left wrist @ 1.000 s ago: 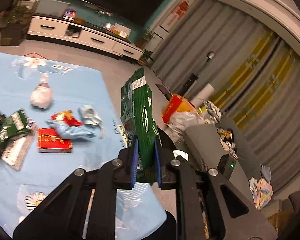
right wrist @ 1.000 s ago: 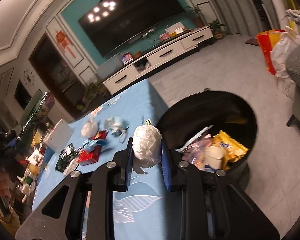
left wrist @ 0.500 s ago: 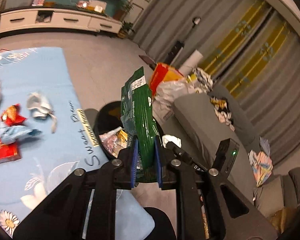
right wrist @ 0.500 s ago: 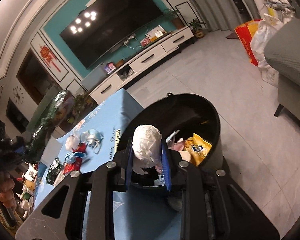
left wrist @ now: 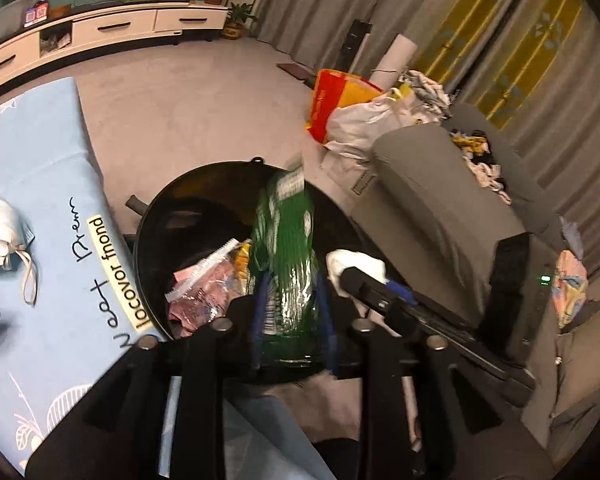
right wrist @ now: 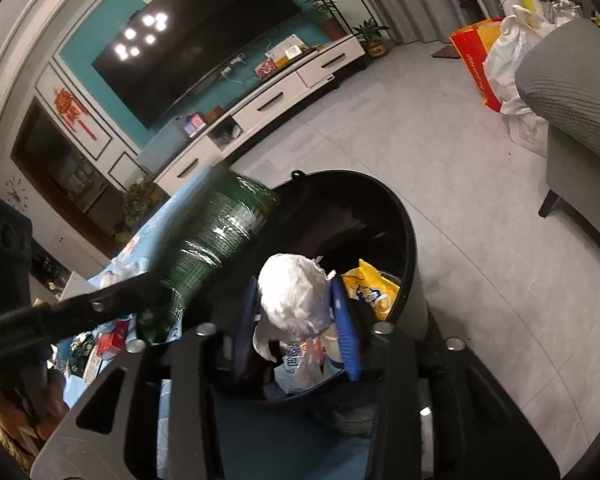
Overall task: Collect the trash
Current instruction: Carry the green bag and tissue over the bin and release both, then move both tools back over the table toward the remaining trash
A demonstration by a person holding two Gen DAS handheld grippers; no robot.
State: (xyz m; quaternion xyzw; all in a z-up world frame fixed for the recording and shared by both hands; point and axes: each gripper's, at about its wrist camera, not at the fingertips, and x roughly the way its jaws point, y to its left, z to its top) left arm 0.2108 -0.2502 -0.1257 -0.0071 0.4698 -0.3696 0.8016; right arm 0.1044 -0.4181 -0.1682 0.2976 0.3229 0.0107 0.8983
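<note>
- The bin (left wrist: 152, 216) stands on the floor (left wrist: 188, 104) just beside the table's edge, to the right of the tablecloth (left wrist: 32, 168) in the left wrist view.
- Wrappers (left wrist: 204, 284) lie inside the bin.
- The snack bag (left wrist: 286, 248) sits between the left gripper's (left wrist: 292, 316) fingers, above the bin's opening.
- The crumpled bag (right wrist: 296, 292) sits between the right gripper's (right wrist: 296, 320) fingers, also over the bin.
- A face mask (left wrist: 4, 232) lies on the tablecloth, left of the bin.
- The sofa (left wrist: 440, 200) stands right of the bin; shopping bags (left wrist: 352, 112) stand behind it.
- The TV cabinet (left wrist: 112, 28) stands against the far wall.
</note>
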